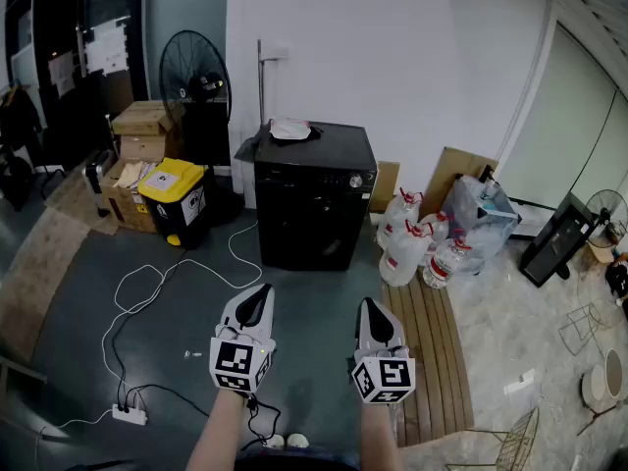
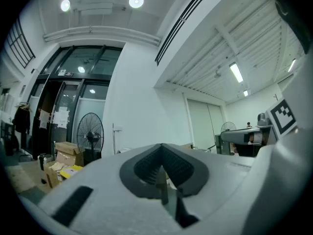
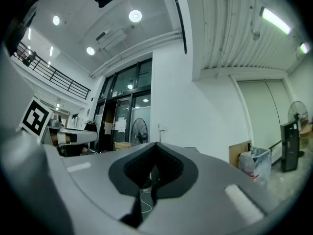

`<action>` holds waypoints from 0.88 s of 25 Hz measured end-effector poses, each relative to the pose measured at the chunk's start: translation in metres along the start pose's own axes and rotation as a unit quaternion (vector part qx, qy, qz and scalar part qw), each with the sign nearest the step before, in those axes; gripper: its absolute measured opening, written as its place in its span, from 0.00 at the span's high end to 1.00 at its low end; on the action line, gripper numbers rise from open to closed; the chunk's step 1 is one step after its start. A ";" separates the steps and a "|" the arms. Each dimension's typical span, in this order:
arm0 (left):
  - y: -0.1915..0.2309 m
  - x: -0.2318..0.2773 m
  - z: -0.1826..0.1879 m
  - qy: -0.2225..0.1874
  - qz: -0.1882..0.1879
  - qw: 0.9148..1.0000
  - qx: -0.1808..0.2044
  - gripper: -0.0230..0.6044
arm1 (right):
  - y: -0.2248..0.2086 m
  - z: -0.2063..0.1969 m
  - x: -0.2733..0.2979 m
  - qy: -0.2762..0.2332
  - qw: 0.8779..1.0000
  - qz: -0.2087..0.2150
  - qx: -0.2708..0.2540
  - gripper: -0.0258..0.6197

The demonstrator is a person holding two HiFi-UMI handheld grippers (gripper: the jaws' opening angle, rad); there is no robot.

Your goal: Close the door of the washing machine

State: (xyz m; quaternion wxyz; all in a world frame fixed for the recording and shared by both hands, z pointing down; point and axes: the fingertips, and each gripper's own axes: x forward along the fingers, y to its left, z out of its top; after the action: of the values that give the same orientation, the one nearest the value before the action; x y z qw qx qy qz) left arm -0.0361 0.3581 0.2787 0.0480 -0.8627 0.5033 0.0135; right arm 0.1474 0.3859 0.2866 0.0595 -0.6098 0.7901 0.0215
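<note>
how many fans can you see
2: a black fan left of the washer; a small fan at the right edge. More may be hidden.

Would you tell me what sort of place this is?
Probably a storage corner of a commercial building: cardboard boxes, water jugs and a pedestal fan stand around a black washing machine.

Ahead of me a plain white wall [image 1: 412,47] rises from a dark grey floor [image 1: 314,292], with a black pedestal fan [image 1: 193,72] and brown cardboard boxes [image 1: 142,126] at its left. A white power strip [image 1: 129,415] lies on the floor to my left, pale wooden slats [image 1: 432,361] to my right, and round ceiling lights [image 2: 136,1] glow overhead
</note>
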 end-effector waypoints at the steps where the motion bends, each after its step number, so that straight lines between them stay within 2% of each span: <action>1: 0.000 0.001 0.000 0.001 0.000 1.000 0.000 0.95 | -0.001 0.000 0.001 0.001 1.000 -0.001 0.000 0.94; 17: 0.006 -0.001 -0.007 0.009 0.003 1.000 -0.006 0.95 | 0.001 -0.005 0.005 0.003 1.000 -0.007 0.002 0.94; 22: -0.002 0.000 -0.017 0.023 -0.012 1.000 -0.006 0.95 | -0.002 -0.009 0.002 0.008 1.000 -0.013 0.000 0.94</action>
State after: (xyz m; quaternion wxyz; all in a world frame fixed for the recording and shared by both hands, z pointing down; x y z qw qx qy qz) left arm -0.0345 0.3575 0.2962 0.0320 -0.8691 0.4937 -0.0040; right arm 0.1478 0.3827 0.2955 0.0534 -0.6202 0.7825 0.0157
